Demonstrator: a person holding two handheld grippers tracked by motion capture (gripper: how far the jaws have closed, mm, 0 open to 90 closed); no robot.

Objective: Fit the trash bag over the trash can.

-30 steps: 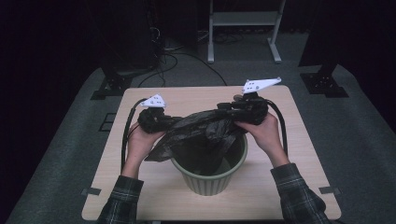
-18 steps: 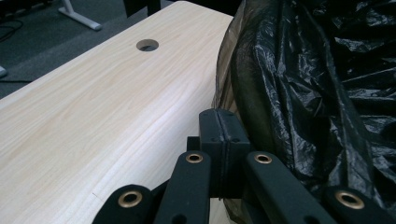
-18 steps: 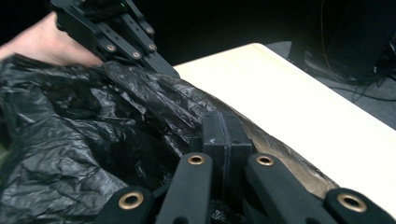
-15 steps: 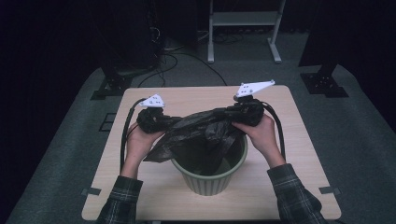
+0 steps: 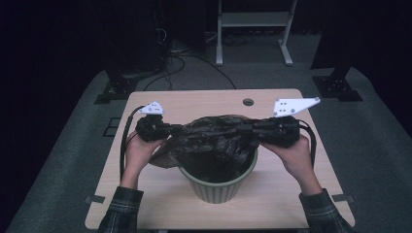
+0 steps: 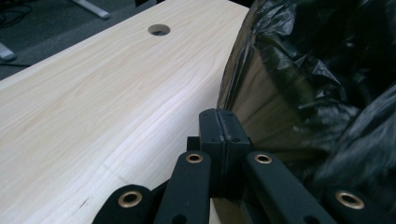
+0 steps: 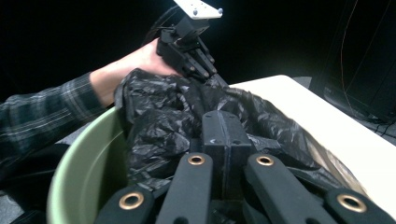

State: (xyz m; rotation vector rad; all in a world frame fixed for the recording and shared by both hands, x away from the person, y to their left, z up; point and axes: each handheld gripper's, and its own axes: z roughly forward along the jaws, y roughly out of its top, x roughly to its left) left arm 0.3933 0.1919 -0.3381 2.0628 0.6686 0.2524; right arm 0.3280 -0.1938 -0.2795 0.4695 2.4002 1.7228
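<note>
Black bag (image 5: 214,141) stretched across the top of the green bin (image 5: 218,187), draped over the far rim, part hanging inside, part spilling past the bin's left side onto the table (image 5: 194,102). Near rim of the bin bare, pale green, uncovered.

Left gripper (image 5: 167,130) just left of the bin, above the tabletop, clenched on a fold of the bag; in the left gripper view, jaws pressed flat together with bag film against their right face (image 6: 219,128). Right gripper (image 5: 248,130) over the bin's right rim, jaws just closed, clamped on bag film; in the right gripper view, jaws tight together with crumpled plastic around them (image 7: 223,126). Both pointing inward toward each other, bag taut between.

Left of the bin: wide strip of bare table out to the edge. Behind the bin: open wood up to the far edge, broken only by a cable hole (image 5: 248,102). Right of the bin: clear strip, narrower, taken up by the right hand (image 5: 291,155). Near side: short margin before the table's front edge, forearms crossing it on either side.
</note>
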